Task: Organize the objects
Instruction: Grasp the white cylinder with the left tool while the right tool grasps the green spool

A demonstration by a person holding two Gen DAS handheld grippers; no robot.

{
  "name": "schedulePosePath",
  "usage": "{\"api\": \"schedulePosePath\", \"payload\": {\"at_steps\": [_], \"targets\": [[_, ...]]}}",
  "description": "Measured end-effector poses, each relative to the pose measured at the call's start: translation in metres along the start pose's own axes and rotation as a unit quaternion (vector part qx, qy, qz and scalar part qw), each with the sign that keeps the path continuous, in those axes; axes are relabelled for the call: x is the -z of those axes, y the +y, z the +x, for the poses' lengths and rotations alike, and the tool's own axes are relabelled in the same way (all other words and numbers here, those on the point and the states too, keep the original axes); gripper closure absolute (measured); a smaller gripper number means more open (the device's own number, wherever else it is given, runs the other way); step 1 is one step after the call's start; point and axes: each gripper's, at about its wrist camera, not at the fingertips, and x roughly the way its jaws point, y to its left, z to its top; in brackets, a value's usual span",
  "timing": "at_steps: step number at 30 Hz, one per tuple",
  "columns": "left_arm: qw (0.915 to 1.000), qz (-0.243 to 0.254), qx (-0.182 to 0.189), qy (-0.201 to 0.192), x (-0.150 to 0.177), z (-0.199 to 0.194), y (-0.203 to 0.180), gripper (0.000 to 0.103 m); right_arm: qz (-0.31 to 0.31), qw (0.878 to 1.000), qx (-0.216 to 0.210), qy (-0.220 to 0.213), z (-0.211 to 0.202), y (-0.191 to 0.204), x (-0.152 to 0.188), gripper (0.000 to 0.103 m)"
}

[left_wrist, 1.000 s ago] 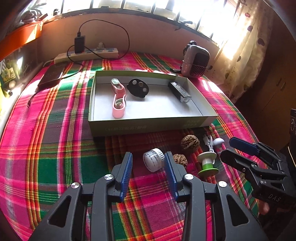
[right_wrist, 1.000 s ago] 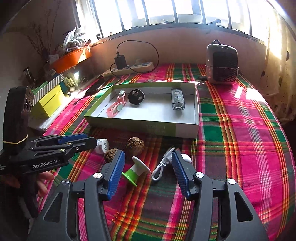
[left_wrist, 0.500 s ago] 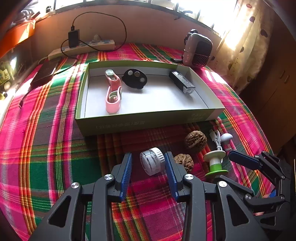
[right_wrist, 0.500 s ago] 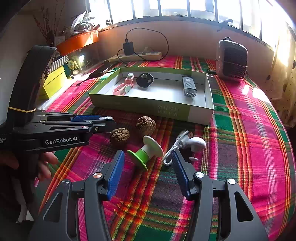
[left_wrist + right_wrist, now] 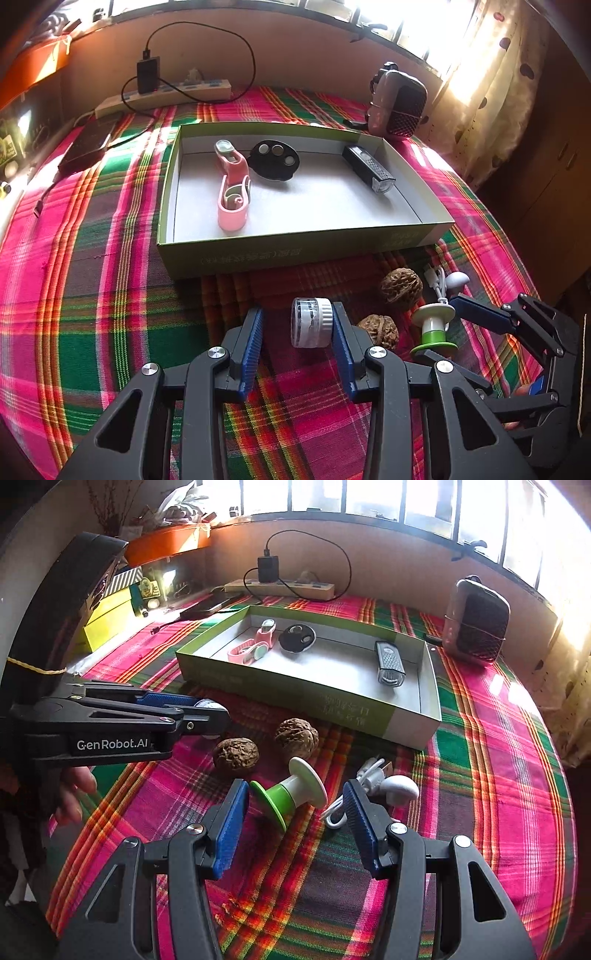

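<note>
A green box tray on the plaid cloth holds a pink clip, a black disc and a black light. My left gripper is open around a white capped jar, which touches the right pad. My right gripper is open around a green and white spool. Two walnuts and a white cable with plug lie close by.
A grey speaker stands behind the tray on the right. A power strip with a charger and a dark phone lie at the back left. Yellow boxes sit at the left edge.
Both grippers have moved forward and down. The jar now sits between my left fingers, turned on its side, and the spool sits between my right fingers.
</note>
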Motion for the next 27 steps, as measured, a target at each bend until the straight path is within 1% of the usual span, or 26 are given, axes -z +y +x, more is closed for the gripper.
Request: {"api": "schedulePosePath", "payload": {"at_steps": [16, 21, 23, 24, 25, 27], "targets": [[0.9999, -0.008, -0.009, -0.004, -0.0034, 0.0024, -0.0004, 0.069, 0.003, 0.999, -0.051, 0.002, 0.0082, -0.0076, -0.0059, 0.049], [0.9998, -0.014, -0.011, -0.007, -0.0024, 0.0022, 0.0000, 0.069, 0.002, 0.998, -0.059, 0.003, 0.0086, -0.0081, -0.0062, 0.061], [0.9998, -0.016, -0.012, -0.006, -0.0023, 0.0021, -0.0001, 0.069, -0.004, 0.998, -0.059, 0.006, 0.0095, -0.0066, -0.0057, 0.063], [0.9997, -0.017, -0.013, -0.006, -0.0021, 0.0021, 0.0000, 0.070, -0.006, 0.998, -0.058, 0.006, 0.0092, -0.0059, -0.0053, 0.064], [0.9997, -0.018, -0.013, -0.006, -0.0020, 0.0019, 0.0000, 0.070, -0.008, 0.998, -0.059, 0.006, 0.0089, -0.0051, -0.0052, 0.068], [0.9997, -0.018, -0.017, -0.007, -0.0016, 0.0018, 0.0001, 0.073, -0.009, 0.998, -0.061, 0.005, 0.0085, -0.0047, -0.0049, 0.069]]}}
